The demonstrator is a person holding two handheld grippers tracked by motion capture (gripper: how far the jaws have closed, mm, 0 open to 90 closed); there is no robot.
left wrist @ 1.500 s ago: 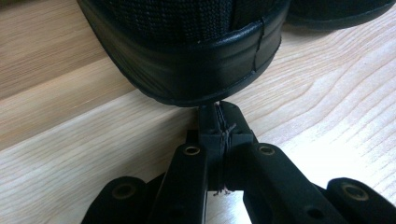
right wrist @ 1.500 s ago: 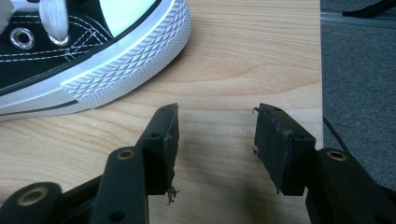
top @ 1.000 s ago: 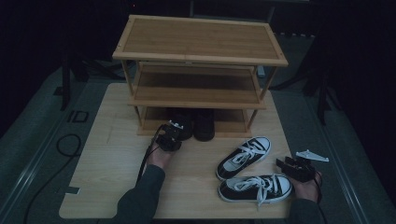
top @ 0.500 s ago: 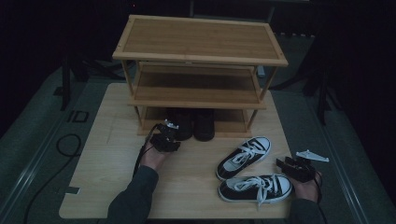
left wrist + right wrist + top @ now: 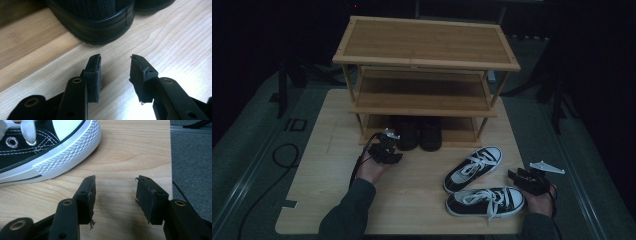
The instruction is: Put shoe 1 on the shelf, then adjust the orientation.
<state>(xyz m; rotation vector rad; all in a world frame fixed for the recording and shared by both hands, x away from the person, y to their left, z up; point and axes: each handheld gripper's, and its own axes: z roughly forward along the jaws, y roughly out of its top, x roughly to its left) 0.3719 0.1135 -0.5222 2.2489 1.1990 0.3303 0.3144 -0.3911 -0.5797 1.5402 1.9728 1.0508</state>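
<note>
A pair of black shoes (image 5: 419,133) stands on the bottom shelf of a wooden shoe rack (image 5: 427,45). My left gripper (image 5: 392,141) sits just in front of the left black shoe (image 5: 100,20). Its jaws have just been opening, and the left gripper (image 5: 115,58) stands open with bare wood between the pads. Two black-and-white sneakers lie on the table at the right, one (image 5: 473,162) farther off and one (image 5: 486,201) nearer. My right gripper (image 5: 514,176) rests open beside the near sneaker's toe (image 5: 57,152); the right gripper (image 5: 116,178) holds nothing.
The light wooden table (image 5: 332,180) ends close to the right gripper, with grey floor (image 5: 192,157) beyond its edge. The rack's middle shelf (image 5: 422,97) and top shelf are bare. A black cable (image 5: 287,155) loops on the floor at the left.
The left gripper's jaws have opened and it has drawn back slightly from the black shoe on the bottom shelf. The right gripper has stayed where it was.
</note>
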